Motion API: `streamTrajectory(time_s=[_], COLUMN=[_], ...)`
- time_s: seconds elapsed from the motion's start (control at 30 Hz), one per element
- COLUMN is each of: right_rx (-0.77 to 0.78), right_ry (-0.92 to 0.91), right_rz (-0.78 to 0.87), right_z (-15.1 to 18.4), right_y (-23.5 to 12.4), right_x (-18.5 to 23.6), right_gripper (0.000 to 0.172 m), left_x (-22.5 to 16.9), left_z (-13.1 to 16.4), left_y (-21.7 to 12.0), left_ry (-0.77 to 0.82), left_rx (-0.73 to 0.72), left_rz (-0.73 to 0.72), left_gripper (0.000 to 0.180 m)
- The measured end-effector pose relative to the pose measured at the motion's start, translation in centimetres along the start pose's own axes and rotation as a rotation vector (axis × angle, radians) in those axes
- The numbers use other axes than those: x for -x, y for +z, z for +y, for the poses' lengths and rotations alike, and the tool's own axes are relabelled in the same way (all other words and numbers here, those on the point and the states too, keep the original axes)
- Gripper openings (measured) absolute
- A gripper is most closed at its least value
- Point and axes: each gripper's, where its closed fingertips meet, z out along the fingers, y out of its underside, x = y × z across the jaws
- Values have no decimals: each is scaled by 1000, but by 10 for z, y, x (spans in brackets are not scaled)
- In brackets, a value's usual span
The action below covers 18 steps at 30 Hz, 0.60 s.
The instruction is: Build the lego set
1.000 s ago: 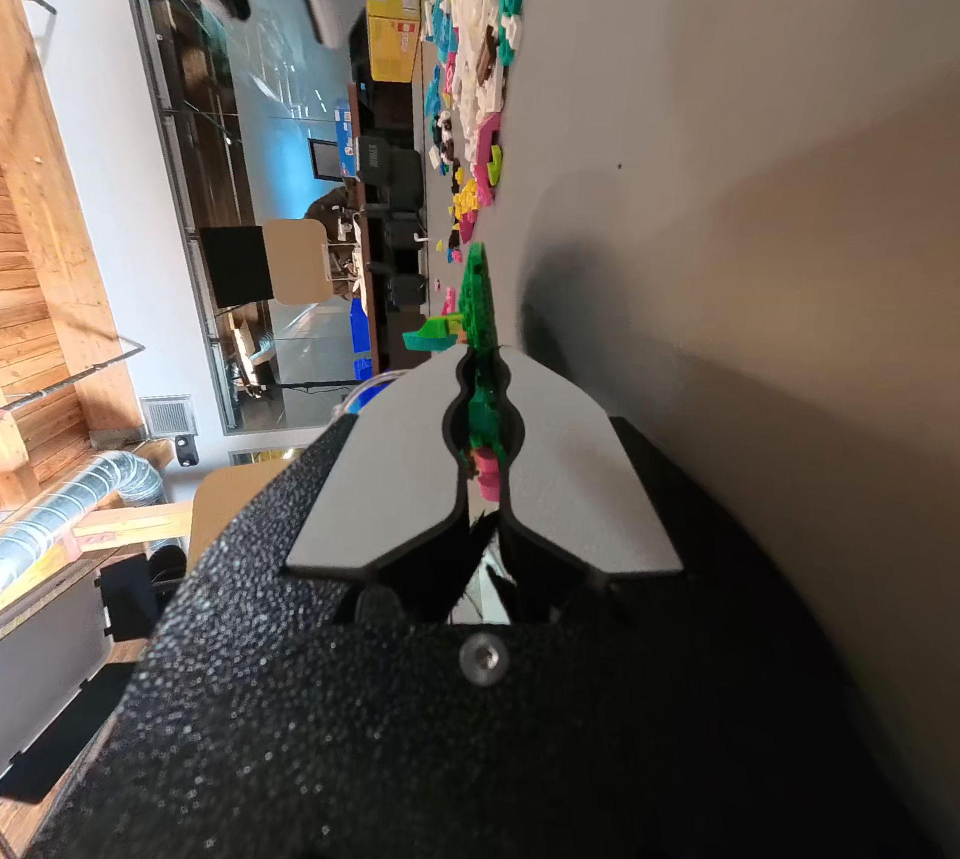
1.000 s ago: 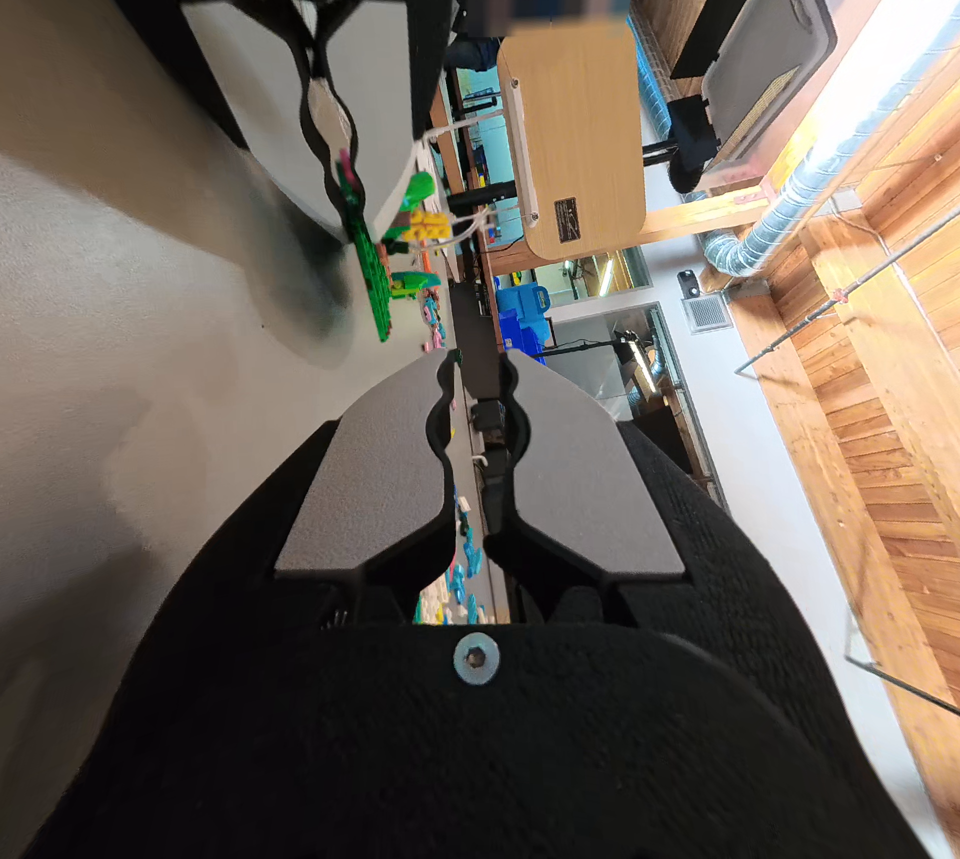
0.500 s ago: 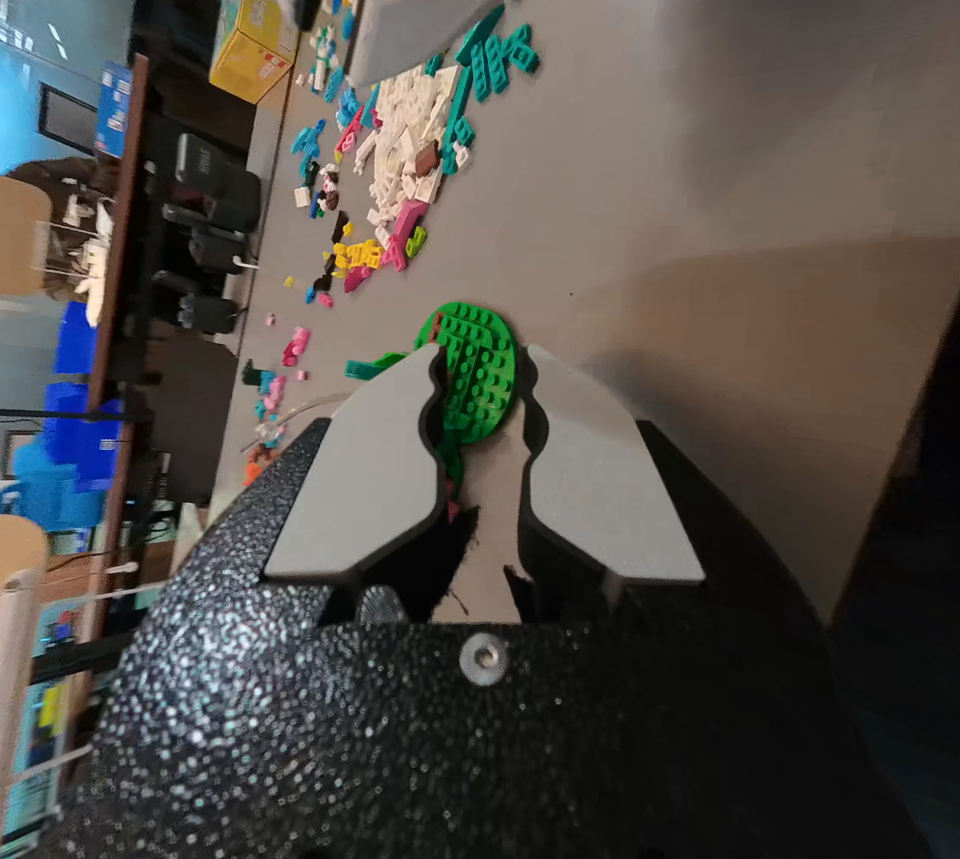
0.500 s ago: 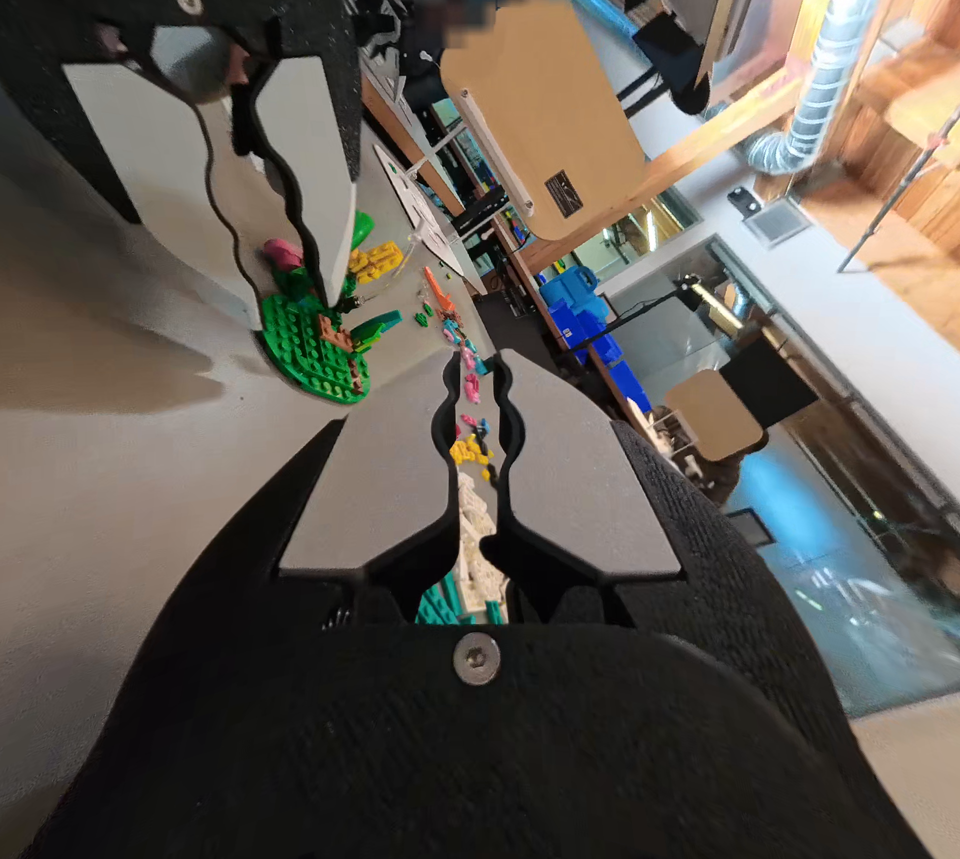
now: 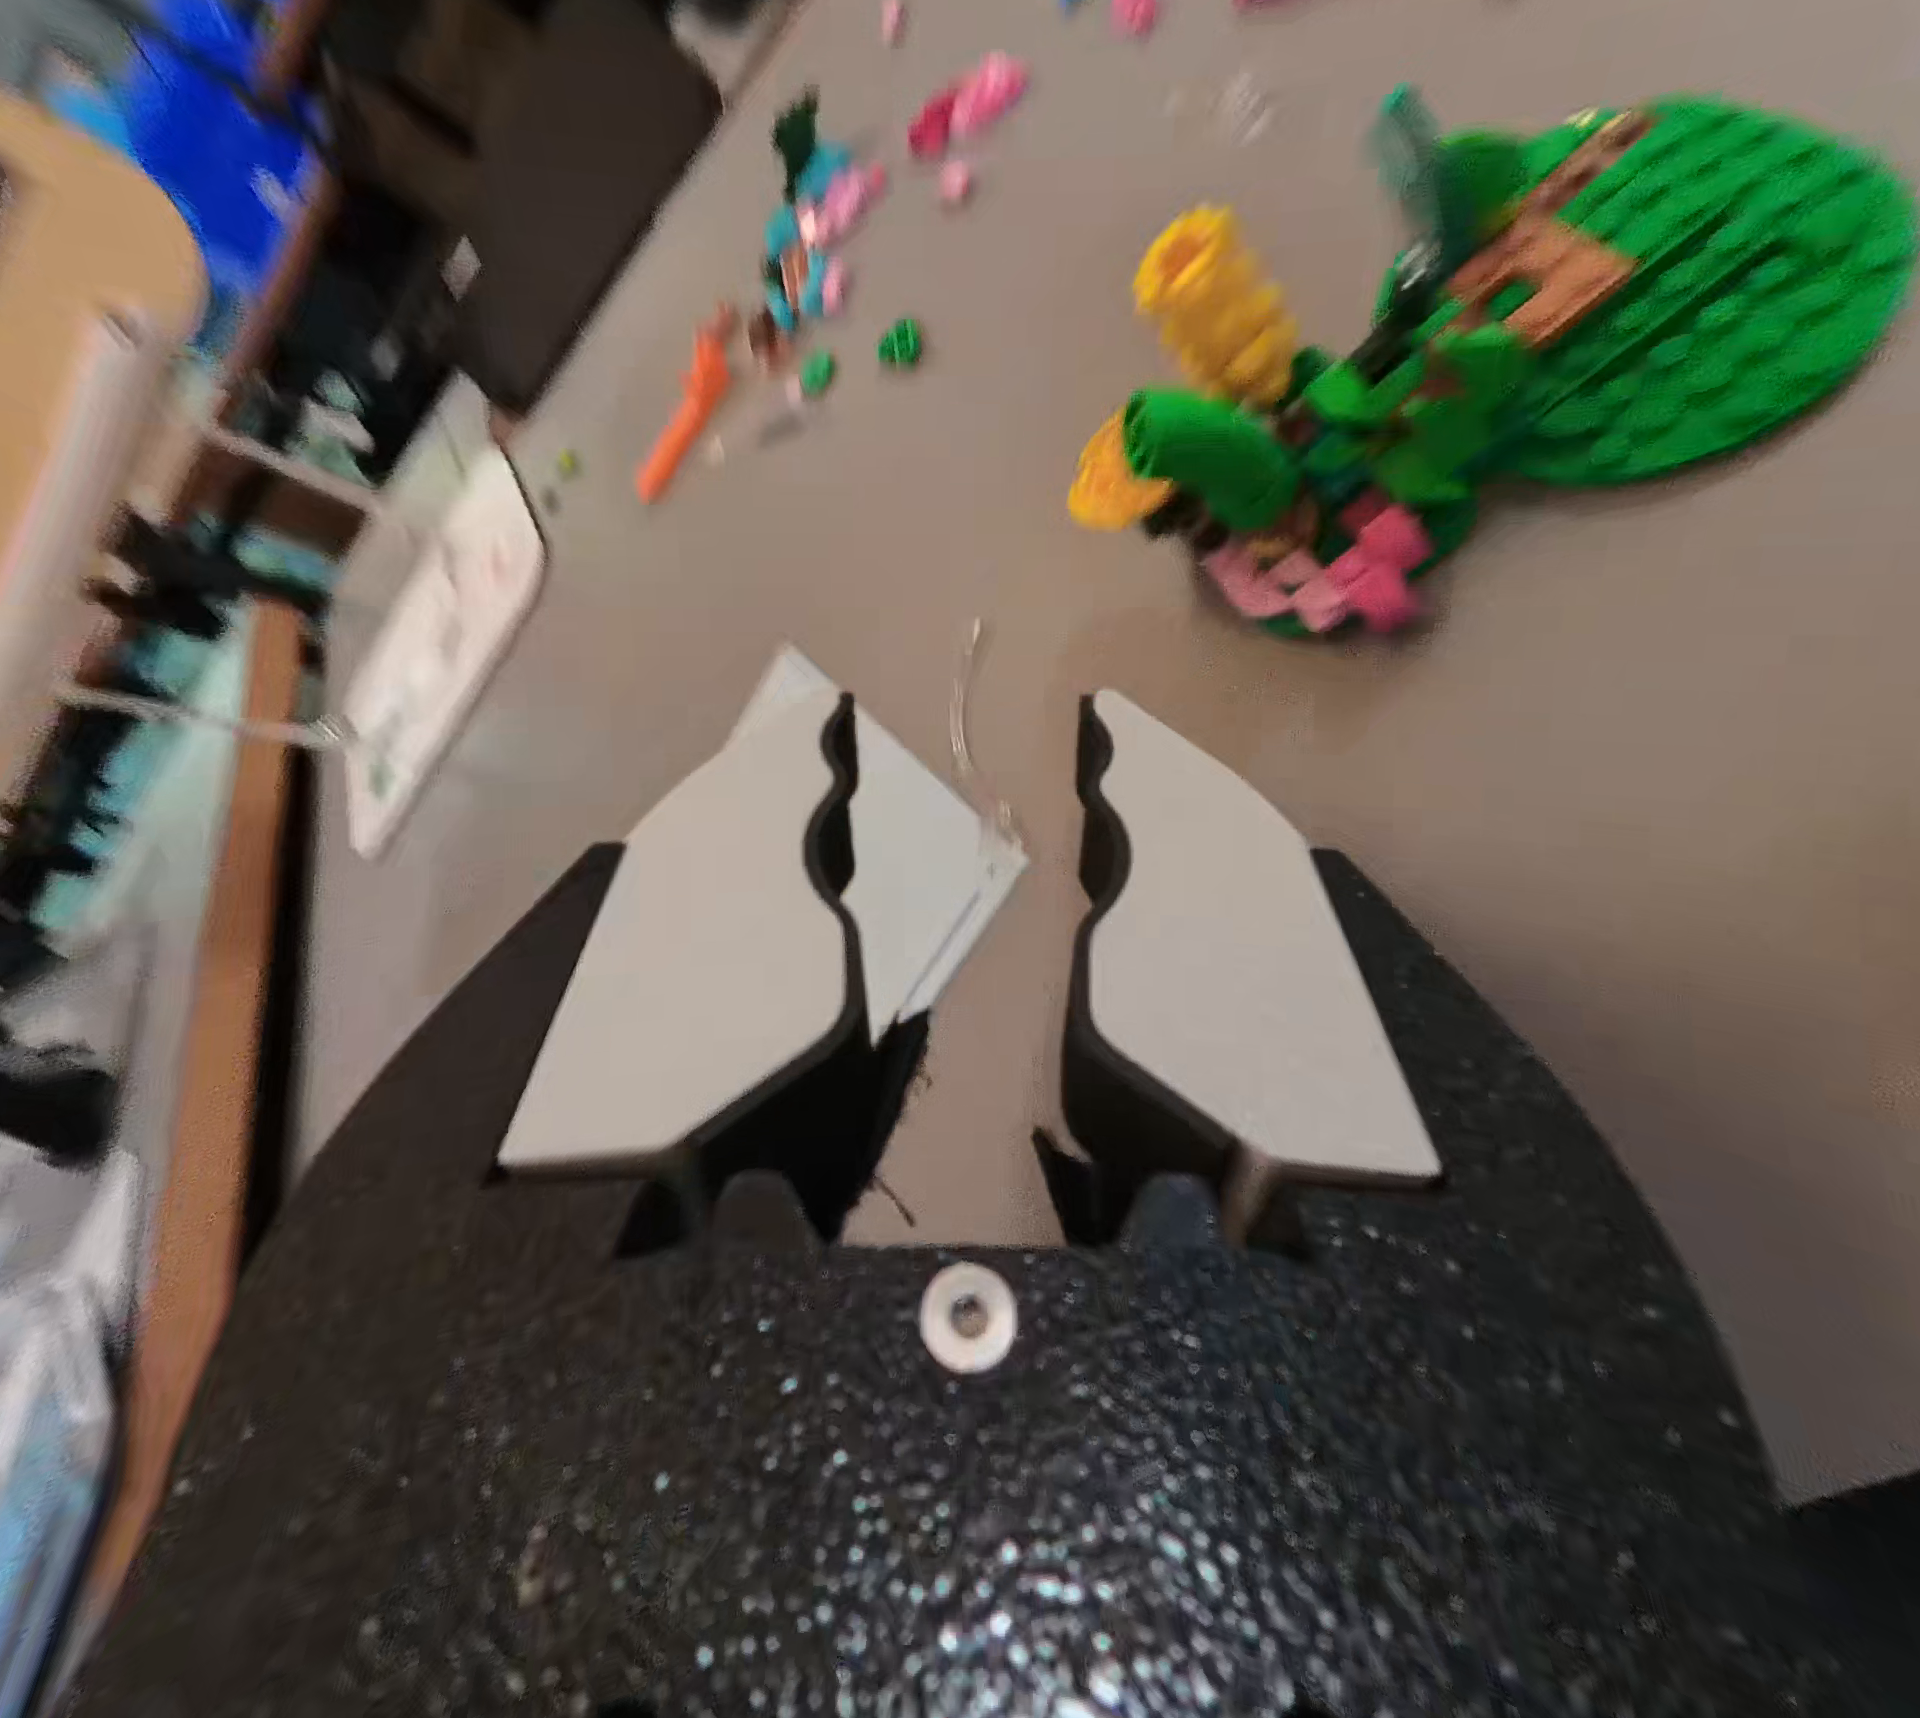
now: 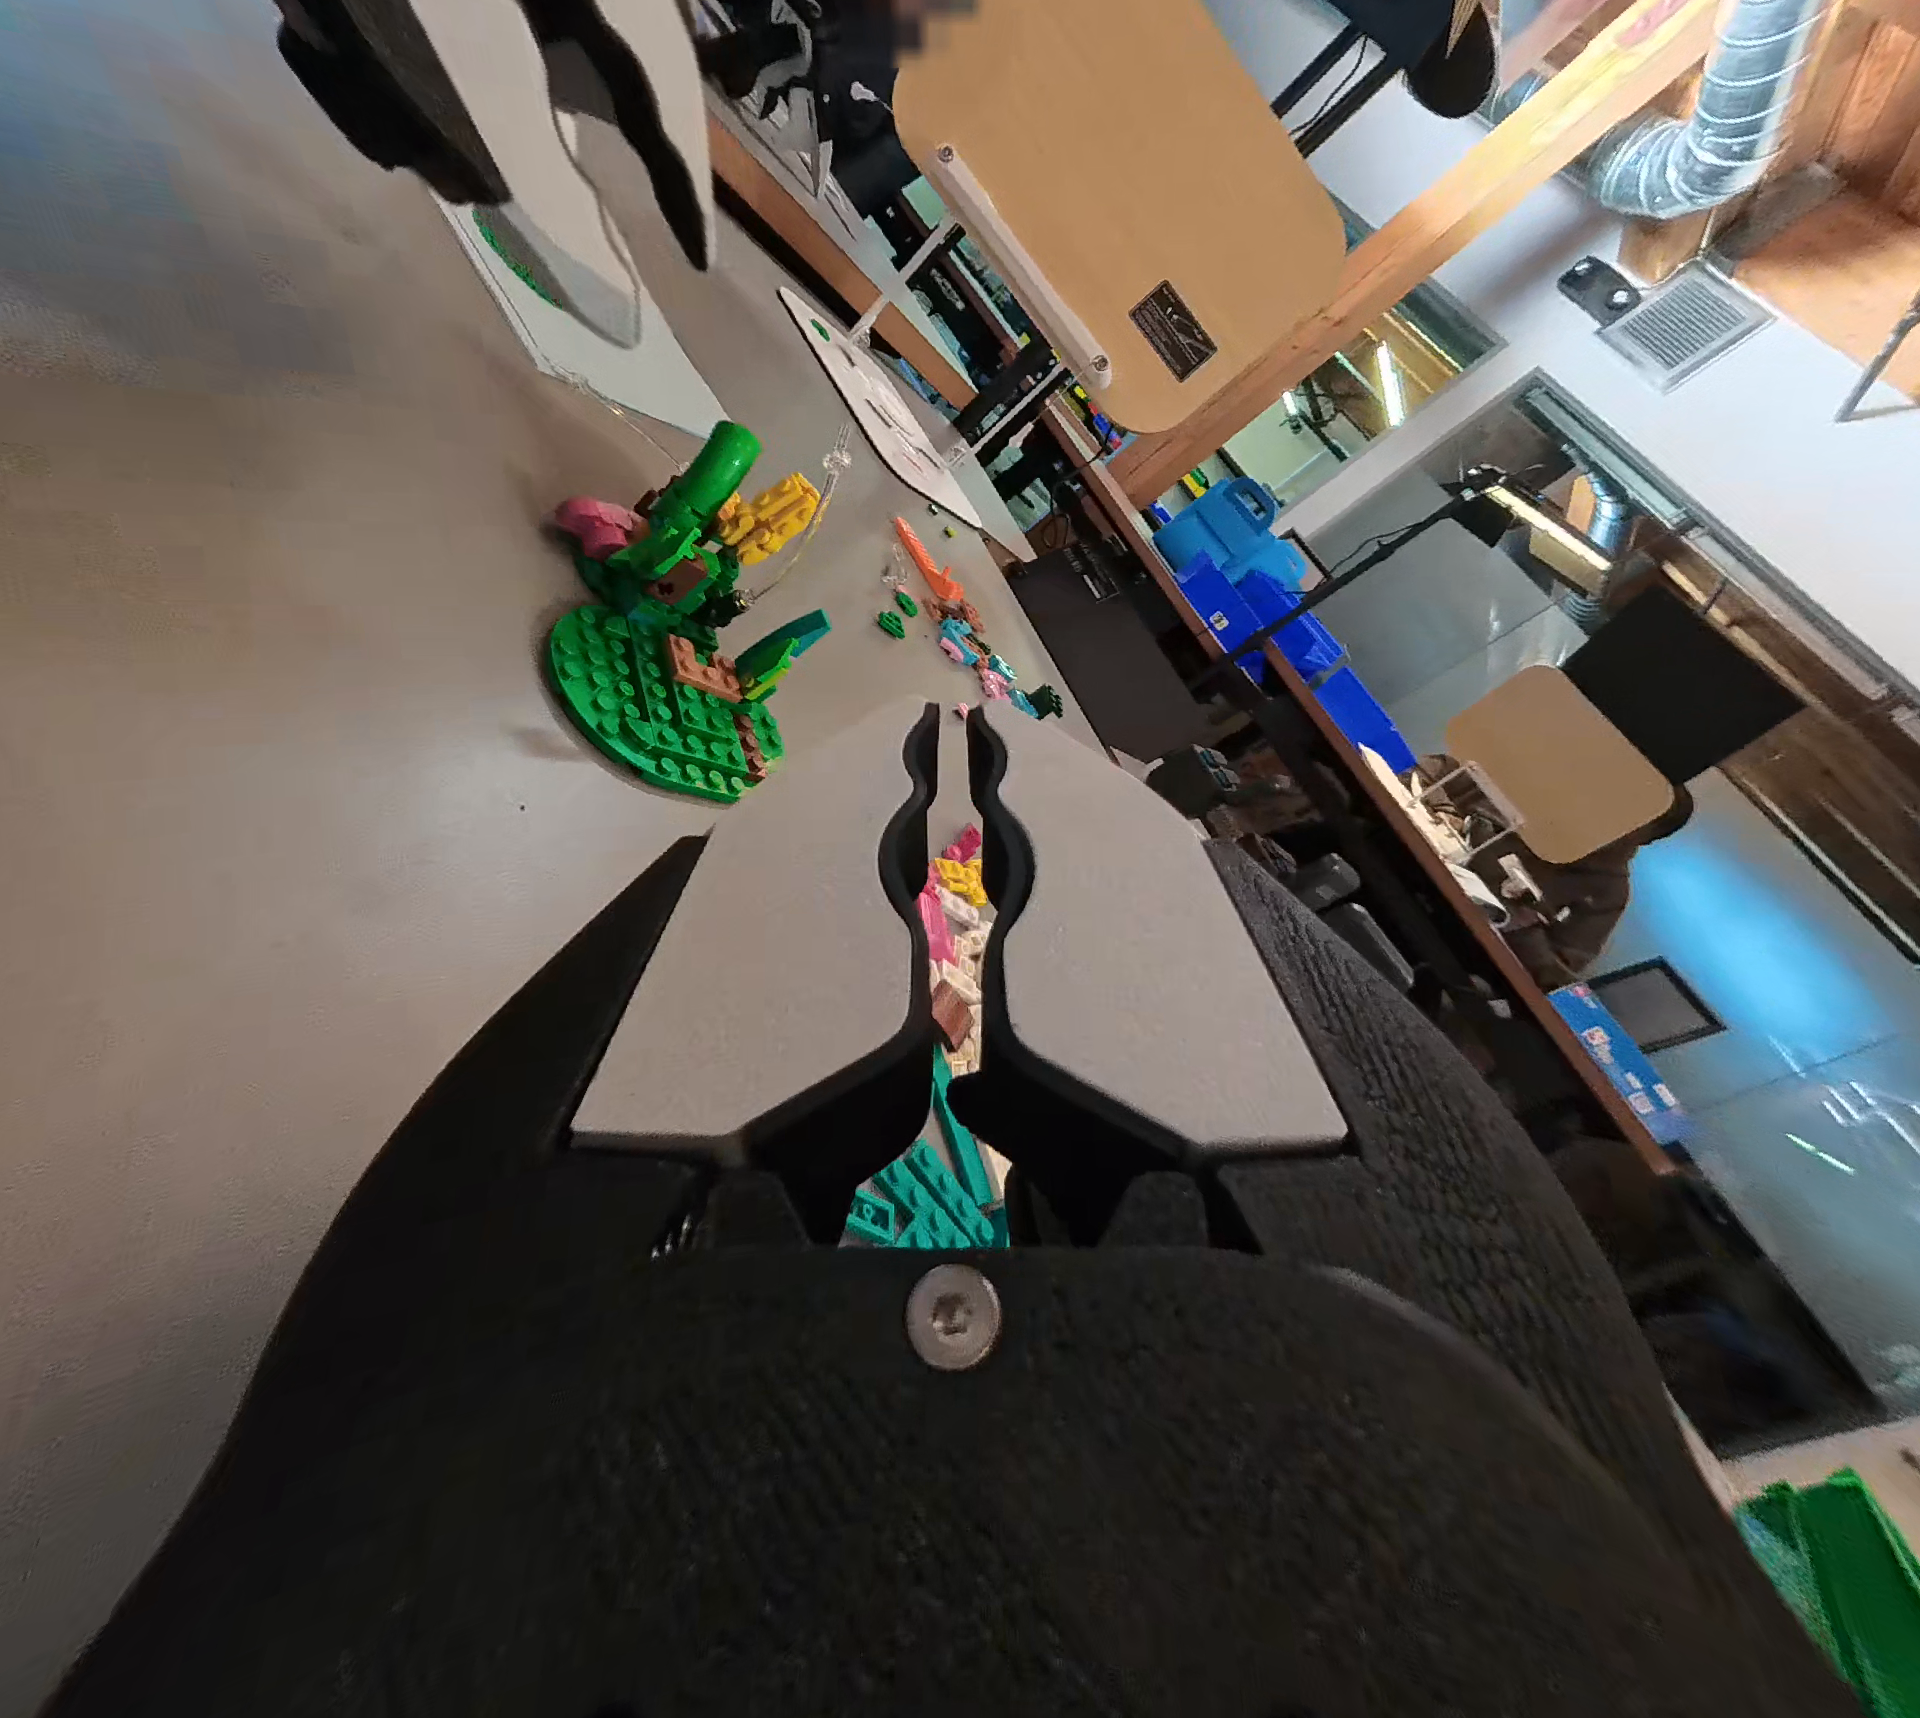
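Wide open at the left gripper (image 5: 966,712): nothing pressed by either finger, only a white sheet (image 5: 914,858) and a thin clear strip (image 5: 971,733) on the table (image 5: 1558,941) below the gap. Hangs above the table, well apart from the green model (image 5: 1662,318), off to its right. Heavy blur across this view, so no telling the fine detail of the small parts.

Nearly shut at the right gripper (image 6: 953,712): tips close together with only a slit between, nothing seen in it. Held above the table beside the round green base, with loose bricks (image 6: 956,920) visible through the lower gap.

Stands alone on its base, that model, untouched by either gripper: green stem, yellow and pink pieces leaning up on one side.

Risks, as a judgement:
- Could tip or shed pieces under a sideways knock, being top-heavy on one edge.
- Could slide on the smooth table under any push, with nothing bracing the base.
- Could catch the sheet or strip in a low closing of the open fingers.
- Could scatter the loose bricks under a low sweep.
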Motion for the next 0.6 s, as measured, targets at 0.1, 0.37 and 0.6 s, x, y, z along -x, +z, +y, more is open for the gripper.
streamTrajectory(time_s=[0.1, 0.37, 0.6], right_rx=[6, 8, 4], right_ry=[-8, -20, -16], right_rz=[3, 2, -2], right_z=[2, 4, 4], right_y=[0, 1, 2], right_x=[-1, 0, -1], right_gripper=[3, 3, 3], left_x=[-2, 1, -1], left_z=[22, 51, 51], left_y=[16, 33, 35], left_ry=[-166, -323, -354], left_rx=[102, 215, 213], left_rz=[100, 128, 169], left_gripper=[43, 31, 14])
